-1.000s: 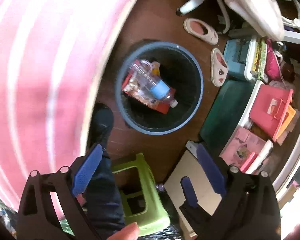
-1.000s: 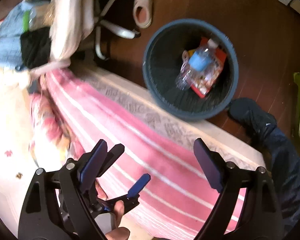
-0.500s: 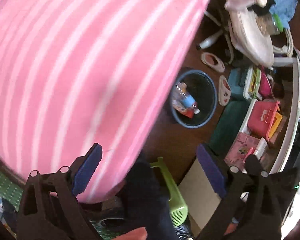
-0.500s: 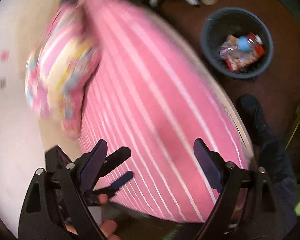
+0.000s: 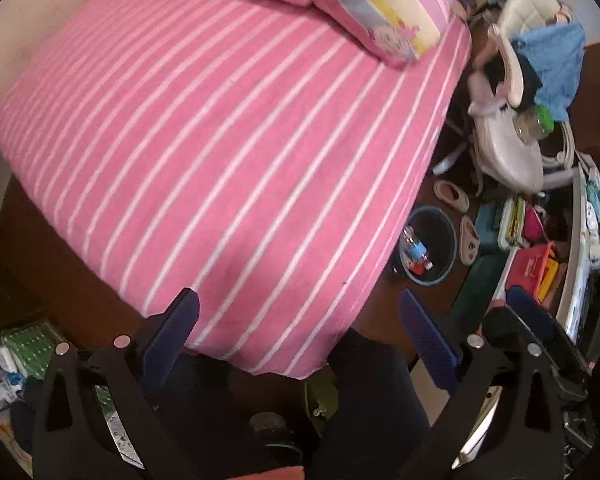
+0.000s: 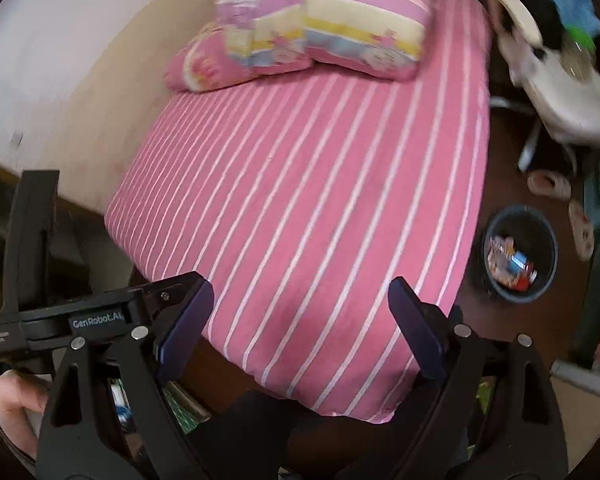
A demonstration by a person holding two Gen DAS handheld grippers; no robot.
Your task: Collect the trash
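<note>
Tools first: your left tool (image 5: 298,336) and right tool (image 6: 300,322) both stand spread wide with nothing between their blue pads, and your dark-trousered legs show just beneath them. A second ago both cameras looked almost straight down into the bin; now you have pulled up and back, so the pink striped bed (image 5: 228,152) fills the middle of each view. The trash bin (image 5: 430,246) has shrunk to a small blue ring at the right of the left wrist frame, on the dark floor beside the bed's edge, with a bottle and red wrappers (image 6: 510,264) lying inside. No loose trash shows on the bed, so the drop looks finished and you seem to be scanning for the next piece. Farther off, patterned pillows (image 6: 320,28) sit at the top, and a white chair (image 5: 512,148) piled with clothes stands upper right.
</note>
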